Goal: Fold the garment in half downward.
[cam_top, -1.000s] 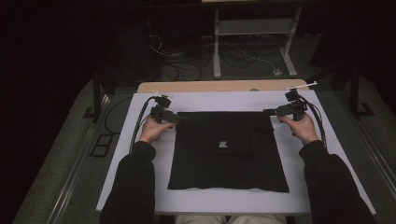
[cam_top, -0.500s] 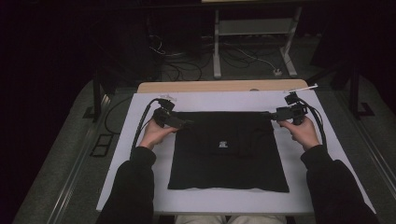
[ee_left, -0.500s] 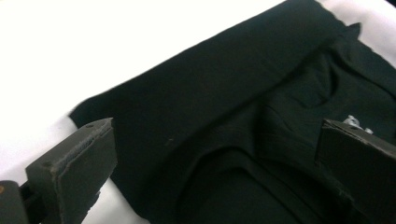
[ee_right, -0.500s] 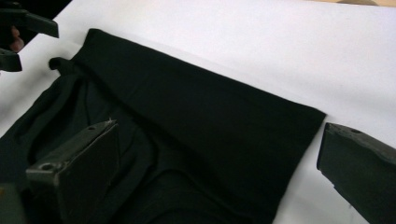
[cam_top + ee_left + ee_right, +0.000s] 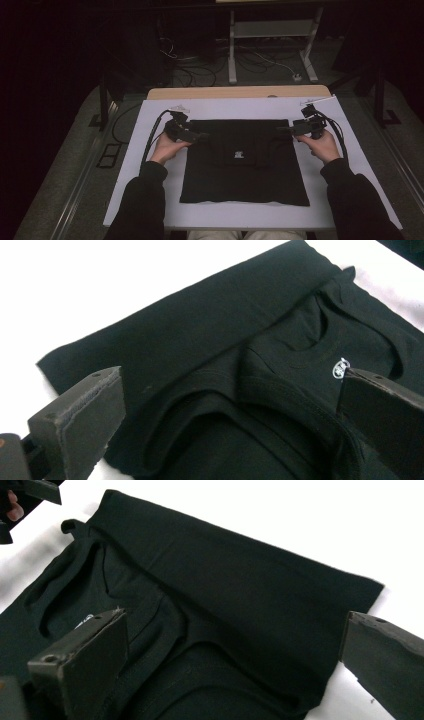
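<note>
The black shirt (image 5: 244, 162) lay flat in the middle of the white surface (image 5: 150, 200), folded into a rough rectangle. Its collar end pointed away from me and its hem toward me, so its long axis ran from my side to the far side. A small white label (image 5: 238, 154) sat just inside the neck, near the middle of the cloth. In the left gripper view the neckline (image 5: 300, 360) curved above that label (image 5: 340, 368), with the far folded edge running across beyond it.

My left hand-held gripper (image 5: 196, 135) was at the shirt's far left corner, jaws pointing inward over the cloth. They stood wide apart, with the folded sleeve edge between them and nothing pinched. My right hand-held gripper (image 5: 286, 129) mirrored it at the far right corner, pointing inward, jaws likewise spread over the corner (image 5: 350, 590) with nothing held.

My left hand (image 5: 167, 147) and right hand (image 5: 320, 145) rested just outside the shirt's side edges. Cables (image 5: 152, 140) trailed back along my sleeves.
</note>
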A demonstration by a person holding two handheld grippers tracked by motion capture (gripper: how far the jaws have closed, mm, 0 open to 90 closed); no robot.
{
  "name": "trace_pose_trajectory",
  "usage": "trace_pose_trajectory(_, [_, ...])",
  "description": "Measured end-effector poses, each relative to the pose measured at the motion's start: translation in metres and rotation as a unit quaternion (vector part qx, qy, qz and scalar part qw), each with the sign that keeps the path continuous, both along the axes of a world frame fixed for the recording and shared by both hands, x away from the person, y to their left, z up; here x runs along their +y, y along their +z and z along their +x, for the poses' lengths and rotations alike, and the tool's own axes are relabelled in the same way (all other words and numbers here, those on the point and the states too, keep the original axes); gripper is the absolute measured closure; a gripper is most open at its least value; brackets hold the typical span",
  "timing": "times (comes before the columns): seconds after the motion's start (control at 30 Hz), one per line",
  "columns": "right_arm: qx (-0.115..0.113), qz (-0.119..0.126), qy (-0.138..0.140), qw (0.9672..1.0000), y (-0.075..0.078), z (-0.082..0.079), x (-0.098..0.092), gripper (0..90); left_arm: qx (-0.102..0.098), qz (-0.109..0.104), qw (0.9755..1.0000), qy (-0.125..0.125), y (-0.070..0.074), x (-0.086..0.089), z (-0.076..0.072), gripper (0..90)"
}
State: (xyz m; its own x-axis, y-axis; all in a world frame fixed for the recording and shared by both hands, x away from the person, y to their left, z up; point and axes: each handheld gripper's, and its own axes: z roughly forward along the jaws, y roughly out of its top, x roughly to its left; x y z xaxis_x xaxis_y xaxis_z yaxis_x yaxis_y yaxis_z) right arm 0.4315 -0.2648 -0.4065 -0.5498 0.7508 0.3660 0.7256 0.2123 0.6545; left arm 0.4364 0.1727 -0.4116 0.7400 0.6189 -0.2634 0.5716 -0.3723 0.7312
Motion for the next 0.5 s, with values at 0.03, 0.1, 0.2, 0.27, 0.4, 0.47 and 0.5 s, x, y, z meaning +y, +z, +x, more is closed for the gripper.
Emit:
trace_pose_trajectory(0.03, [0.001,0.002,0.003,1.0000,0.000,-0.001,0.000,0.0,0.001,0.000,1.0000,-0.003,0.000,-0.002,-0.001,0.0])
trace_pose_trajectory(0.1, [0.000,0.003,0.004,1.0000,0.001,-0.003,0.003,0.0,0.000,-0.001,1.0000,-0.009,0.000,-0.004,-0.002,0.0])
trace_pose_trajectory(0.2, [-0.005,-0.003,0.011,0.9999,0.002,-0.007,0.007,0.0,0.001,-0.012,0.9998,-0.013,0.001,-0.007,-0.006,0.0])
trace_pose_trajectory(0.27, [-0.006,-0.003,0.018,0.9998,0.004,-0.009,0.010,0.0,0.001,-0.017,0.9997,-0.016,0.002,-0.008,-0.008,0.0])
trace_pose_trajectory(0.4, [-0.010,-0.006,0.027,0.9996,0.006,-0.012,0.016,0.0,0.003,-0.025,0.9994,-0.022,0.003,-0.009,-0.011,0.0])
trace_pose_trajectory(0.47, [-0.010,-0.007,0.032,0.9994,0.007,-0.013,0.020,0.0,0.002,-0.024,0.9994,-0.027,0.004,-0.011,-0.012,0.0])
trace_pose_trajectory(0.5, [-0.010,-0.008,0.035,0.9993,0.007,-0.014,0.021,0.0,0.003,-0.027,0.9992,-0.028,0.004,-0.012,-0.012,0.0])
